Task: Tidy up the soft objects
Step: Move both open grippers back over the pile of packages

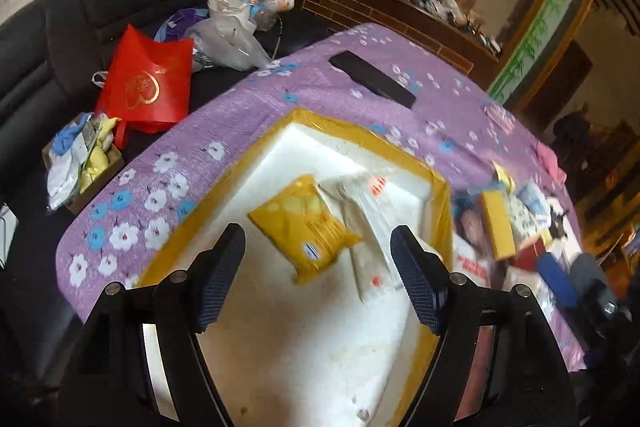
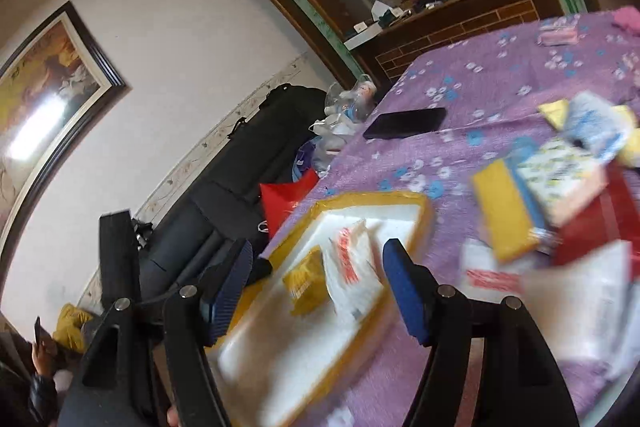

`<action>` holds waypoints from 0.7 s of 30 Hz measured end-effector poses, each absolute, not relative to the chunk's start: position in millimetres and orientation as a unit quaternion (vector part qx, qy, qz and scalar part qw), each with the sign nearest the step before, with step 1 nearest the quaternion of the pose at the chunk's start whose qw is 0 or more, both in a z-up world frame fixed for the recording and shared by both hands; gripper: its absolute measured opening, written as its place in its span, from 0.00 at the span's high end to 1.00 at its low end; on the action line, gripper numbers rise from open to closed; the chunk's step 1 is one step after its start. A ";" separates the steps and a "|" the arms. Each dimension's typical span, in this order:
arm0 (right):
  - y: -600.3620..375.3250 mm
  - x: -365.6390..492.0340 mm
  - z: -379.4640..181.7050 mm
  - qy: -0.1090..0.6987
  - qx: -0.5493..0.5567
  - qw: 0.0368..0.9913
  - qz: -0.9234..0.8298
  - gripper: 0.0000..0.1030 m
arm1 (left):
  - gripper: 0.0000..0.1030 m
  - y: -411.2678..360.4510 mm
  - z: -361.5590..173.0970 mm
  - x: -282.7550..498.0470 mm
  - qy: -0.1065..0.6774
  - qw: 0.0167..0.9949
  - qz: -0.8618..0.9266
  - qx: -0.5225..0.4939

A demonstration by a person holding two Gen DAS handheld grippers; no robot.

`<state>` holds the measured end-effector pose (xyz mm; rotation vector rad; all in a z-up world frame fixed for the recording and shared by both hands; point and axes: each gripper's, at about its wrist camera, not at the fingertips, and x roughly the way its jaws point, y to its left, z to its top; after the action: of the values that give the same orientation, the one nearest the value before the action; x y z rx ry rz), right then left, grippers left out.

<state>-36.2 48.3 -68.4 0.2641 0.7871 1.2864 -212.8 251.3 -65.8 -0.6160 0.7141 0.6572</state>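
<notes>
Yellow packet (image 1: 306, 227) lies flat, long axis diagonal.

No text can be read with certainty in either view. The red gift bag (image 1: 149, 79) lying on the dark sofa carries a gold printed emblem with characters inside, but they are too small to read. The yellow soft packet (image 1: 305, 227) in the white foam box has fine dark print and a small round mark, both not legible. The white soft packet (image 1: 370, 223) beside it shows red-orange markings, blurred in both views.
</notes>
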 end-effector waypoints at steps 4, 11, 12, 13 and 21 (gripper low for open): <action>3.3 -25.7 -69.5 0.354 0.129 0.739 0.558 0.34 | 0.26 216.2 -52.9 -210.2 0.306 0.864 0.270 -0.296; -64.1 8.0 -93.3 0.375 0.144 0.793 0.457 0.34 | 0.26 122.3 -43.0 -149.4 0.326 0.903 0.116 -0.255; -71.8 12.7 -96.4 0.377 0.147 0.798 0.446 0.34 | 0.26 112.7 -44.4 -141.7 0.332 0.904 0.104 -0.250; -78.7 16.8 -99.6 0.380 0.149 0.804 0.432 0.34 | 0.26 100.2 -47.8 -130.1 0.344 0.904 0.086 -0.241; -107.1 40.7 -126.6 0.393 0.191 0.822 0.365 0.34 | 0.26 63.9 -69.7 -91.3 0.385 0.898 0.060 -0.204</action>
<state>40.7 -107.1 -126.6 0.4069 0.8353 0.7758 -91.3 63.9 -69.7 -0.4219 0.7971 0.1238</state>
